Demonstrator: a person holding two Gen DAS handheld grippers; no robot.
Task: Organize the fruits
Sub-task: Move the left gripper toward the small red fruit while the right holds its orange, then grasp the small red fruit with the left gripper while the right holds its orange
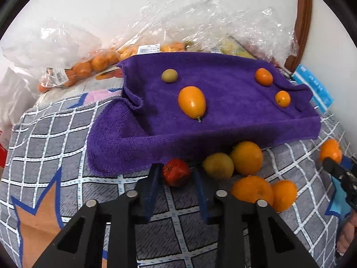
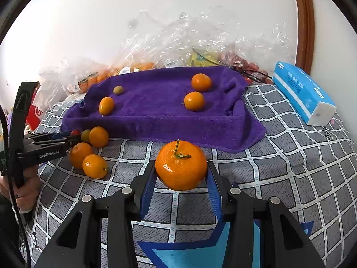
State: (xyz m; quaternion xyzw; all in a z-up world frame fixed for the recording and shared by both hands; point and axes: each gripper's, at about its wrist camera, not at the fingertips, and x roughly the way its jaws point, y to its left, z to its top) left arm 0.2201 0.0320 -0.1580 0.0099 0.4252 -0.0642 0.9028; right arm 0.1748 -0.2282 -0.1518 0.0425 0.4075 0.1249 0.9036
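between the blue pads of the right gripper (image 2: 181, 178) sits a big orange mandarin with a green stem (image 2: 180, 164), clamped on both sides just above the grey checked bedspread (image 2: 290, 167). the left gripper (image 1: 177, 174), to the left, is clenched on a small red wrinkled fruit (image 1: 176, 172). right of it lies a cluster of orange and yellow citrus (image 1: 246, 158). farther off, a purple towel-lined tray (image 2: 156, 120) holds three orange kumquats (image 2: 194, 101) and one small green fruit (image 2: 118, 90).
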